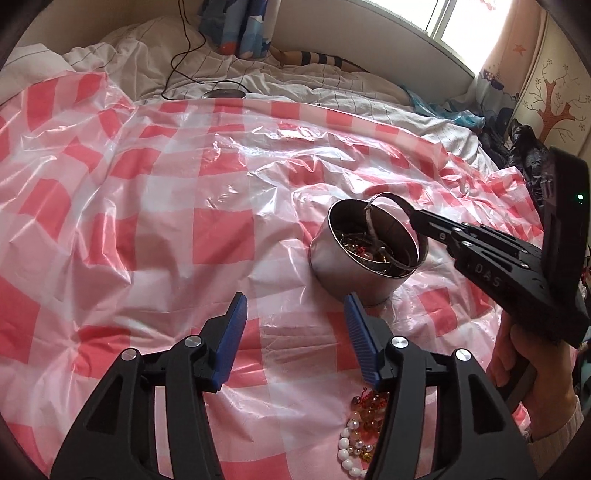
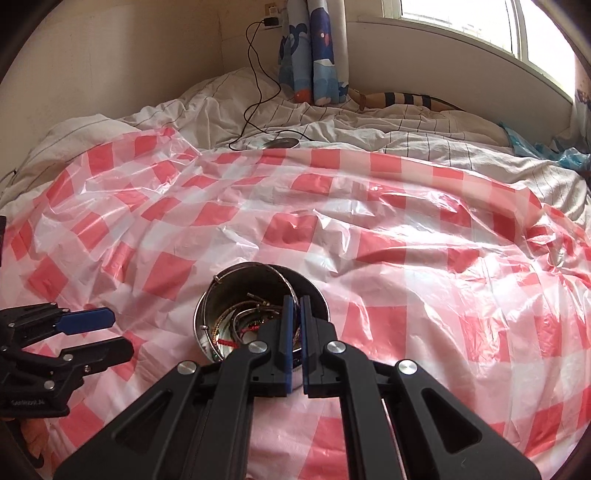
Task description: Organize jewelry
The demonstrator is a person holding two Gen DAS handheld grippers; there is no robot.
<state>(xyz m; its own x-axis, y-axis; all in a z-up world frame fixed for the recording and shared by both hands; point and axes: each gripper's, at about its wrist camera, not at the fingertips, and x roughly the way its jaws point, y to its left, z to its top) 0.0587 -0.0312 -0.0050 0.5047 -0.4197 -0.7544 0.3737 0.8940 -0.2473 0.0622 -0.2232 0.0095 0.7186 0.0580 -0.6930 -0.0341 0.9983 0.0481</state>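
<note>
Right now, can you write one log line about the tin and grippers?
left gripper: open, empty | right gripper: shut on band over tin | beads: on sheet

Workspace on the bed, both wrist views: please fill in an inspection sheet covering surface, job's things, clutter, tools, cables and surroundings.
Surface: crinkled red-and-white checked plastic sheet spread over a white striped duvet.
Job's things: round metal tin, open, with jewelry inside; a metal band arches over its rim; bead strands lie on the sheet beside the left tool.
Clutter: blue plastic bag at the bed's far edge.
Tools: left tool open, nothing between its fingers; right tool shut over the tin, pinching the band.
Cables: black cable runs from a wall plug onto the duvet.
Surroundings: window, patterned curtain.
</note>
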